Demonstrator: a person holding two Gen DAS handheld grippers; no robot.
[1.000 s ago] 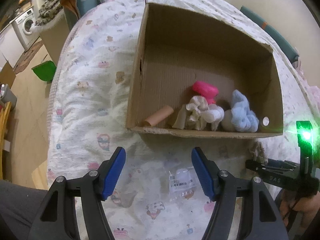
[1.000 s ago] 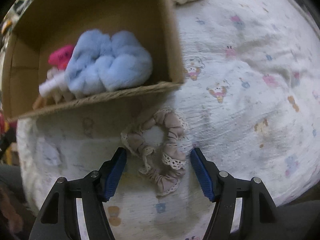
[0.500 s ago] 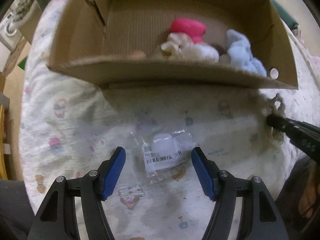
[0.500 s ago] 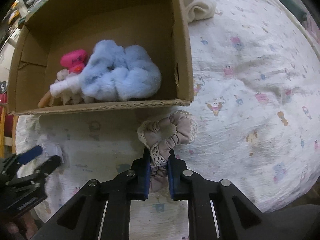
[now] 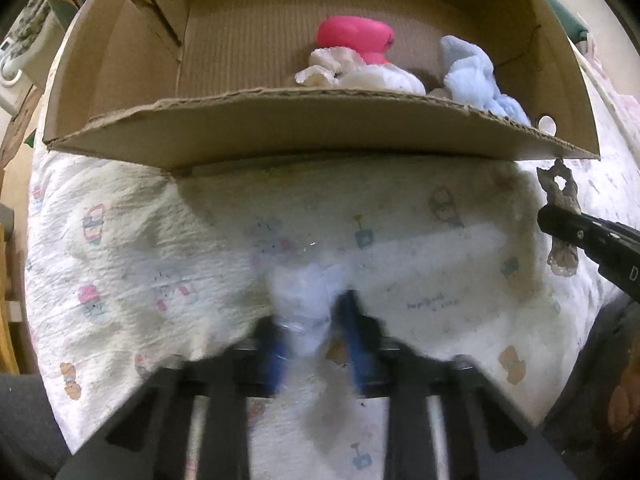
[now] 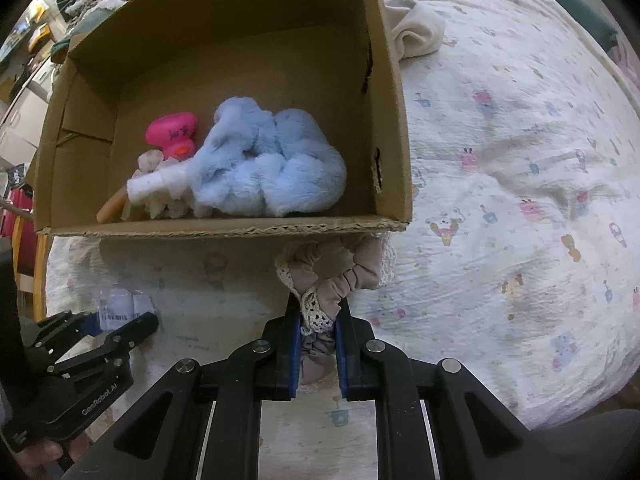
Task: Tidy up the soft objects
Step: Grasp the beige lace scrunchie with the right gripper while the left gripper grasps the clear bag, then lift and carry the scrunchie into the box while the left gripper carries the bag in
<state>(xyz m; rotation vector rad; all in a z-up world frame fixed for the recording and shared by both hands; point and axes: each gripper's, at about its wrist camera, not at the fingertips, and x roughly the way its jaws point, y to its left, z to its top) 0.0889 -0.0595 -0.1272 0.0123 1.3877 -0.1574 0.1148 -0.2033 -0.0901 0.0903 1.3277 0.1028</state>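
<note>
My right gripper (image 6: 317, 320) is shut on a beige lace-trimmed scrunchie (image 6: 344, 276) and holds it just in front of the cardboard box (image 6: 224, 227); it also shows in the left wrist view (image 5: 560, 196). My left gripper (image 5: 314, 332), blurred by motion, is closed around a clear plastic packet with a white soft item (image 5: 304, 300) on the bedsheet; the packet also shows in the right wrist view (image 6: 120, 306). Inside the box lie a blue fluffy item (image 6: 272, 168), a pink toy (image 6: 172, 132) and cream scrunchies (image 5: 336, 68).
The box sits on a white cartoon-print quilt (image 6: 520, 160) over a bed. A cream sock (image 6: 416, 34) lies on the quilt behind the box's right wall. A cardboard tube (image 6: 110, 206) lies in the box's near left part.
My left gripper has closed on the plastic packet; it was open around it half a second ago. My right gripper has lifted the scrunchie closer to the box's front wall.
</note>
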